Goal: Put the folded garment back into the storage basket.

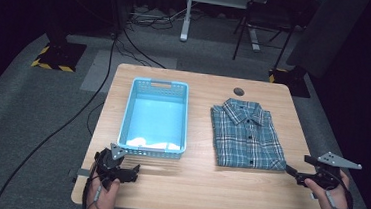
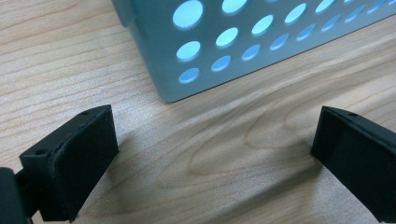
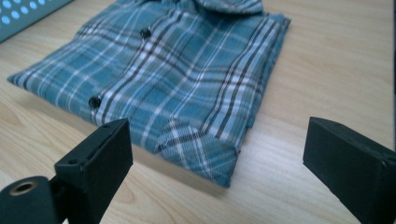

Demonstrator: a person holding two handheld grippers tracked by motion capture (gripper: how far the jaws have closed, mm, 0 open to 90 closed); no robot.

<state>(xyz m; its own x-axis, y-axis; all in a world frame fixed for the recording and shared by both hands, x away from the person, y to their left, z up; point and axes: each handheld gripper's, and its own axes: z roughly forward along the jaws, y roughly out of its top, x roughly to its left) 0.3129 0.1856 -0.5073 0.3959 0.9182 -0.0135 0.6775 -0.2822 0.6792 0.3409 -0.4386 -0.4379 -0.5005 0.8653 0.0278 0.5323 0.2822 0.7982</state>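
Observation:
A folded blue plaid shirt [image 1: 246, 134] lies on the right half of the wooden table [image 1: 192, 185], collar toward the far edge. Left of it stands an empty light-blue perforated basket [image 1: 155, 117]. My left gripper [image 1: 134, 170] rests low on the table just in front of the basket's near left corner [image 2: 168, 95], jaws wide apart with bare wood between them. My right gripper [image 1: 290, 171] is open at the shirt's near right corner [image 3: 205, 158], and that corner sits between the jaws a little ahead of them.
A round grommet [image 1: 238, 91] is set in the table near the far edge. Beyond the table are grey carpet, cables [image 1: 128, 45], a desk leg [image 1: 186, 14] and a chair frame [image 1: 260, 25].

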